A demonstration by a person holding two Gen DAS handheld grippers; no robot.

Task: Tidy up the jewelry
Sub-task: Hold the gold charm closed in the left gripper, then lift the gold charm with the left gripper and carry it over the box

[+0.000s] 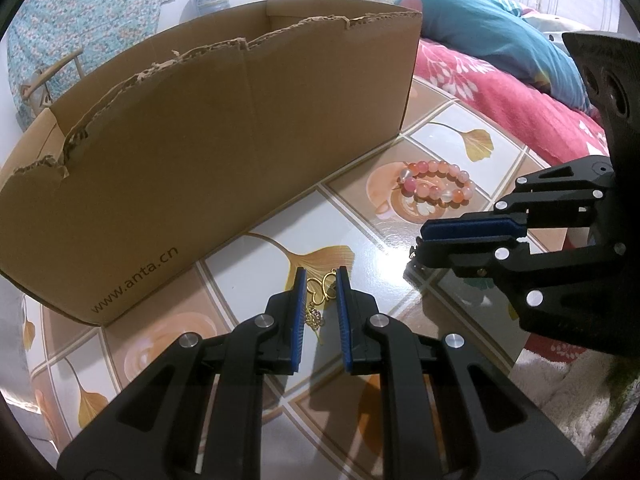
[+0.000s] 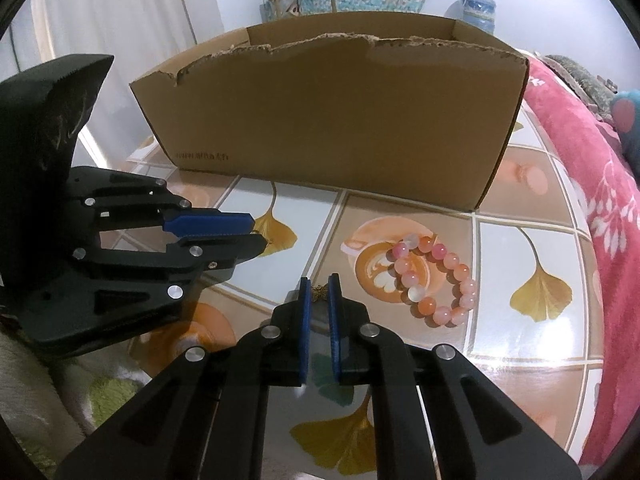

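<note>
A gold heart pendant on a chain [image 1: 320, 294] lies on the glossy tiled table between the blue pads of my left gripper [image 1: 321, 276], whose jaws stand a little apart around it. A small bronze butterfly charm [image 2: 320, 292] sits between the tips of my right gripper [image 2: 319, 286], jaws narrowly apart. A pink and orange bead bracelet [image 1: 436, 186] [image 2: 434, 282] lies on the table right of both. An open brown cardboard box [image 1: 224, 136] [image 2: 332, 120] stands behind. The right gripper shows in the left wrist view [image 1: 472, 236]; the left gripper shows in the right wrist view [image 2: 224, 232].
The table [image 2: 520, 240] has ginkgo leaf and coffee prints. A red floral blanket [image 2: 608, 184] and a teal pillow [image 1: 492, 28] lie along its right side. A fluffy white and green cloth [image 2: 60, 392] is at the near left edge. A chair and patterned fabric stand behind the box.
</note>
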